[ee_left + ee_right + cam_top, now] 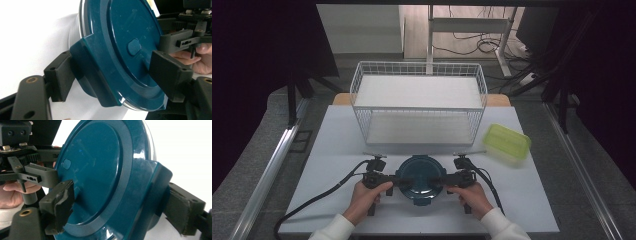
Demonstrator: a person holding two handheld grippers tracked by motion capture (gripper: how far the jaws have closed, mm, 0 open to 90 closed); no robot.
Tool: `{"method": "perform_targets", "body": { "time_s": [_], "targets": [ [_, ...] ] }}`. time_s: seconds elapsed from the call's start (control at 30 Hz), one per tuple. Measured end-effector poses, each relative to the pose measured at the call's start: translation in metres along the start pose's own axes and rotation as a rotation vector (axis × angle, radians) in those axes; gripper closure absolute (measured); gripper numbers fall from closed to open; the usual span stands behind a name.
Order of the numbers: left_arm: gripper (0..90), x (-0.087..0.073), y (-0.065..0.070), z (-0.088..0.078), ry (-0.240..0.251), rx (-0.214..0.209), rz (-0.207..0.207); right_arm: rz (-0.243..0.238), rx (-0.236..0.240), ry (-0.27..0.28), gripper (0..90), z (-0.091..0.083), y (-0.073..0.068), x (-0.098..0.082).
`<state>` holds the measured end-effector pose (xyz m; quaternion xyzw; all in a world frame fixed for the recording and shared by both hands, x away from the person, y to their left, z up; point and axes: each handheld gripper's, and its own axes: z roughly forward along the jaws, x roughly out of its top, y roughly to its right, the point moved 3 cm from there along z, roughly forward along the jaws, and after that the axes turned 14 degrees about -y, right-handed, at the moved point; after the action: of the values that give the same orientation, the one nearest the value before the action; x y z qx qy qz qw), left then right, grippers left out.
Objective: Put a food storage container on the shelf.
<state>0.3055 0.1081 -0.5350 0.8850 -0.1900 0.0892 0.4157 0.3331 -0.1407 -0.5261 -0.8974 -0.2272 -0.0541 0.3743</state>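
No text, label, brand or number can be read anywhere (lid point(130, 47) included).

The round container's lid point(125, 42) looks like smooth, glossy teal plastic with light glinting along its rim; the wall beneath it appears clear and shiny. The fingers point(60, 202) are matt black plastic with slightly rough, worn pads. The desk point(337, 150) is a smooth, matt white surface. The basket point(419, 102) is thin white-coated wire. The green box point(507, 141) looks like translucent plastic.
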Motion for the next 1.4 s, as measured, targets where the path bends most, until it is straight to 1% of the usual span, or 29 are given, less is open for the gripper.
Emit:
{"method": "perform_targets", "body": {
  "time_s": [0.03,0.13,0.23,0.3,0.4,0.53,0.57,0.8,0.93,1.03,1.2,1.3,1.4],
  "targets": [
    [24.3,0.0,0.0,0.0,-0.002,-0.003,-0.006,0.006,-0.001,0.001,18.8,-0.001,0.0,0.0],
    [26.2,-0.001,0.002,-0.002,0.001,0.001,-0.005,0.037,0.013,0.008,22.0,-0.003,0.001,-0.001],
    [28.1,-0.003,0.005,-0.004,0.009,0.01,-0.005,0.034,0.012,0.02,24.3,-0.005,0.0,-0.002],
    [30.4,-0.005,0.008,-0.006,0.024,0.02,-0.006,0.037,0.002,0.027,26.0,-0.008,-0.003,-0.005],
    [32.3,-0.006,0.012,-0.007,0.032,0.027,-0.004,0.039,-0.002,0.036,27.3,-0.01,-0.005,-0.007],
    [34.6,-0.009,0.016,-0.01,0.04,0.04,0.001,0.05,-0.007,0.058,29.5,-0.013,-0.009,-0.011],
    [34.9,-0.009,0.017,-0.01,0.04,0.045,0.003,0.059,-0.002,0.064,30.1,-0.014,-0.009,-0.011],
    [36.5,-0.009,0.021,-0.012,0.051,0.057,0.004,0.071,0.001,0.068,31.2,-0.016,-0.01,-0.012],
    [38.4,-0.008,0.023,-0.014,0.061,0.064,0.01,0.063,-0.003,0.077,31.8,-0.018,-0.012,-0.012],
    [38.5,-0.008,0.026,-0.016,0.061,0.08,0.025,0.045,-0.013,0.084,32.0,-0.019,-0.014,-0.012],
    [38.6,-0.008,0.027,-0.016,0.064,0.083,0.033,0.026,-0.022,0.089,32.0,-0.021,-0.016,-0.011],
    [38.7,-0.006,0.03,-0.019,0.068,0.089,0.043,0.003,-0.034,0.102,32.0,-0.024,-0.018,-0.009],
    [38.8,-0.005,0.03,-0.02,0.072,0.082,0.043,-0.006,-0.04,0.107,32.0,-0.026,-0.02,-0.008]
  ]
}}
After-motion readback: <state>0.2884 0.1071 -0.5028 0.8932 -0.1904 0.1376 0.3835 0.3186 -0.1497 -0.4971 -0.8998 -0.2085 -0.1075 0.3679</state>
